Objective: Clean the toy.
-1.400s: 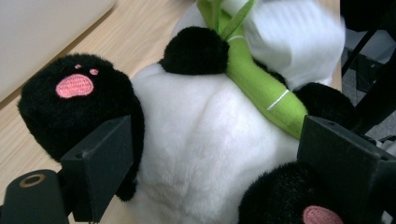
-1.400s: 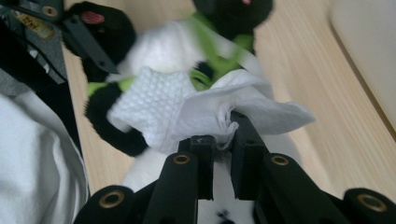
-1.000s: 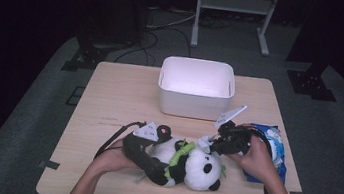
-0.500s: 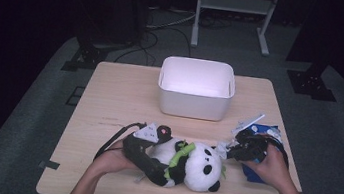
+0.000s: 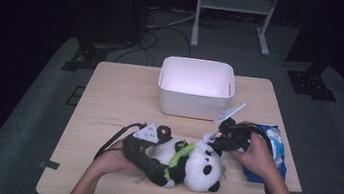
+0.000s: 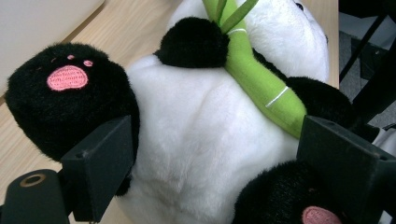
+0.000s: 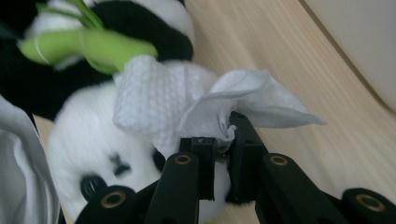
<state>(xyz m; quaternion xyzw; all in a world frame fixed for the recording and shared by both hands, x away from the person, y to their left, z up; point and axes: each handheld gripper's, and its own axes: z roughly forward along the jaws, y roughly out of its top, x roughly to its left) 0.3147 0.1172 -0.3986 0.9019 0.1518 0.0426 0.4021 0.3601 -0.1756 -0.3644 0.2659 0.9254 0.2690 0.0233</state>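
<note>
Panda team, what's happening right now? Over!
Left gripper clamped round panda toy belly. Right gripper pinching white wipe against panda's head. Nothing in the way.

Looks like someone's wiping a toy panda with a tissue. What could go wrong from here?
The right claw pinches just a corner of the tissue, so it might slip out or tear while rubbing the toy panda. The left claw has its jaws on either side of the soft belly; the plush could squash or twist loose. The bag near the table edge might get nudged off.

The panda (image 5: 191, 164) lies before the tub (image 5: 195, 87), with the packet (image 5: 269, 151) to its right
</note>
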